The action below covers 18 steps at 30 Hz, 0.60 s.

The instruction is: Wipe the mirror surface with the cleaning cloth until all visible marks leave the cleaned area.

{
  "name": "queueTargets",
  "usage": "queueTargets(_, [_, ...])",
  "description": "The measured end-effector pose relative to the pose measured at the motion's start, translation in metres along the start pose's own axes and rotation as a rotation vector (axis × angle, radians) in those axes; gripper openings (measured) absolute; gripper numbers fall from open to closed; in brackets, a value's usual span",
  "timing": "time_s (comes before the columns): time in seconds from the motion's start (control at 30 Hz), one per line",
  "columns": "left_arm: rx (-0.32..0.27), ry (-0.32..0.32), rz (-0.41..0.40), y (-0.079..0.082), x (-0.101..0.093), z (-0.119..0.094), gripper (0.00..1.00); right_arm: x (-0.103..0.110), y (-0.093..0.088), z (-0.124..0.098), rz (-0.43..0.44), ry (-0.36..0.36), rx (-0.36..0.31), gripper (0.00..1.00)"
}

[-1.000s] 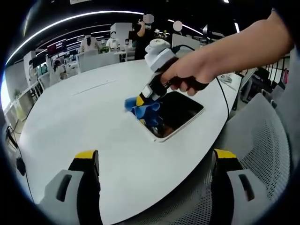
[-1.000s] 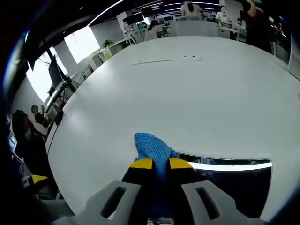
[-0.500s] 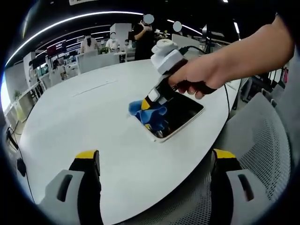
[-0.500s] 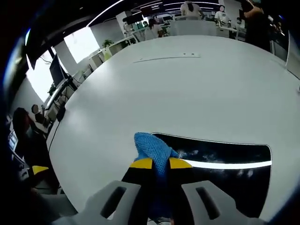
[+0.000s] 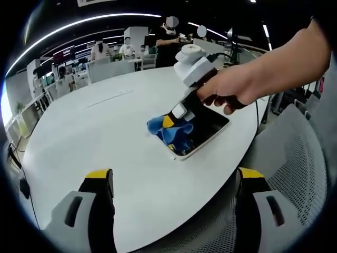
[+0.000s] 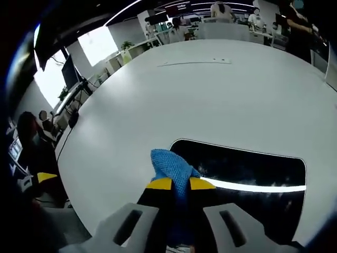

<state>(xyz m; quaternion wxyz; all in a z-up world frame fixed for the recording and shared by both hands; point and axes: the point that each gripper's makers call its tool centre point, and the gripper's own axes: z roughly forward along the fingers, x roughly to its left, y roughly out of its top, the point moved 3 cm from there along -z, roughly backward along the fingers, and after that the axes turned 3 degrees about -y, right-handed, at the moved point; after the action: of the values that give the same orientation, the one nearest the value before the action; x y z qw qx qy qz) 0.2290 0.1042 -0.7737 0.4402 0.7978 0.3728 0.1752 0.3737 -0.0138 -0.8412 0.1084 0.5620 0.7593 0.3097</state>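
Cloth (image 6: pixel 171 167) | clamped in right gripper (image 6: pixel 180 184) (blue) | on mirror (image 6: pixel 253 174)

One mirror (image 5: pixel 202 129) near the table's (image 5: pixel 95 137) edge, one blue cleaning cloth (image 5: pixel 171 130) on its corner, two grippers — right gripper (image 5: pixel 176 113), left gripper (image 5: pixel 174 182).

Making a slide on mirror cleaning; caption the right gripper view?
Right gripper presses a blue cloth onto the mirror lying on a white table.

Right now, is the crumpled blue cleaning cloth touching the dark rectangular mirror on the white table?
Touching. In the left gripper view the blue cloth, clamped by the right gripper, lies pressed over the mirror corner.
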Motion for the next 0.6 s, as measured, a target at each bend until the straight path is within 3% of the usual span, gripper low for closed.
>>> queueTargets(0.6, [-0.003,-0.003,0.005,-0.0004,-0.0003,0.0005,0.93,0.0017,-0.0031,-0.0013,-0.038,0.063,0.023,0.04])
